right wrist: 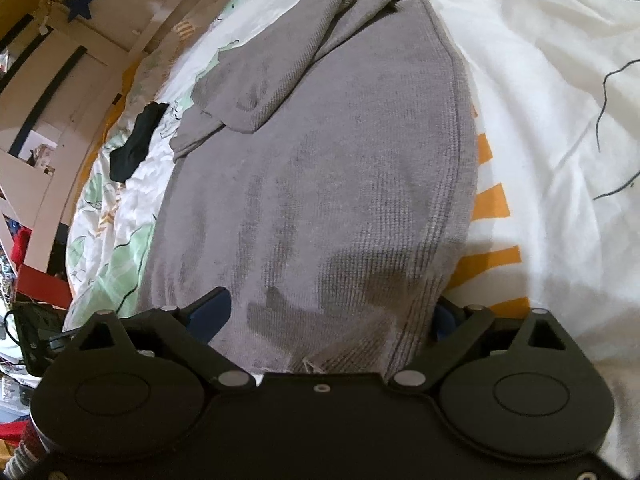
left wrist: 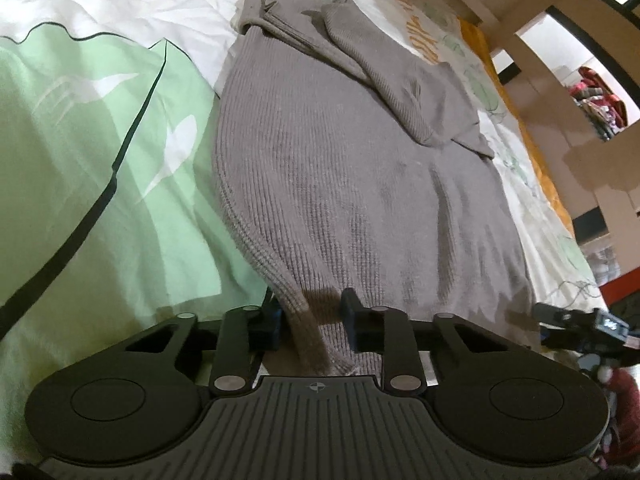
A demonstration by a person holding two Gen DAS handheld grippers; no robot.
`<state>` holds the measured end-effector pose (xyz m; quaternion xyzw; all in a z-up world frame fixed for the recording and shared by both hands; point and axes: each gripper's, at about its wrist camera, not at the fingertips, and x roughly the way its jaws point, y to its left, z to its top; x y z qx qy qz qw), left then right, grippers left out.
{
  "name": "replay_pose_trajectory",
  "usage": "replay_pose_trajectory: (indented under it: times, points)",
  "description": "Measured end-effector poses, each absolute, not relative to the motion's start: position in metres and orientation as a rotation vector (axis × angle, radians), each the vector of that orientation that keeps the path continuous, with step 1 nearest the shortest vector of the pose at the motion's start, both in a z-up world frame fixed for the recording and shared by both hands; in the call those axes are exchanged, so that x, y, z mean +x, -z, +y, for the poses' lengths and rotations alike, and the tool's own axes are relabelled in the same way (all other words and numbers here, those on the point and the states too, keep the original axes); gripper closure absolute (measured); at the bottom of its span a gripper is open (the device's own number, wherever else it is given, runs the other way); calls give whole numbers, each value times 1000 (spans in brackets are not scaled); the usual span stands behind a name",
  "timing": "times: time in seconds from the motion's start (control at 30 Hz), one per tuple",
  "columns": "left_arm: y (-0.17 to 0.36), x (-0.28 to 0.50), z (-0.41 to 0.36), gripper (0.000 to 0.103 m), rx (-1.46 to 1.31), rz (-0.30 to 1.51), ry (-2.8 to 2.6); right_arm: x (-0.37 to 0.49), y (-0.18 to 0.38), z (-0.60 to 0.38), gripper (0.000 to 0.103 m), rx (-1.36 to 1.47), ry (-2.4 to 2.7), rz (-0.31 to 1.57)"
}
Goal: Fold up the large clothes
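A grey knitted sweater lies flat on the bed, hem at the near edge. The left gripper pinches the hem's corner in narrow jaws; the right gripper straddles the other corner, jaws wide. Soft, limp knit probably sags and stretches; grip both hem corners.

Very little here can be read. On the white printed bed cover, in the upper right of the left wrist view, a run of orange capital letters stands beside the grey knitted garment, but it is skewed and blurred and no word can be made out. At the right edge of that view, a small lit display on a black device shows pale characters too small to tell. In the upper left of the right wrist view, a dark blue star is fixed on a cream wooden board. No brand or number is legible.
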<state>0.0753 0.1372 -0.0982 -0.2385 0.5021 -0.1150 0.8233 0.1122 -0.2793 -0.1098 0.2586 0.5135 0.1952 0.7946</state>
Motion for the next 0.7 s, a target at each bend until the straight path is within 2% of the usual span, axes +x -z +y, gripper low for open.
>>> replay_pose_trajectory:
  times: [0.07,0.13,0.17,0.2,0.37,0.7]
  points:
    - [97,74,138,93,-523,1054,248,113,109,-281,18,546,-402,1113]
    - [95,73,139,95,-538,1034,253,114,110,-284,54,561,-379,1122]
    - [93,73,139,96,-548,1020,257,114,113,-288,65,593,-373,1130]
    - [90,72,140,96,-562,1005,261,114,116,-293,82,641,-376,1131]
    - [60,77,153,96,-647,873,292,114,103,-307,83,774,-420,1014]
    - [1,152,169,96,-694,568,291,180,34,-329,83,765,-499,669]
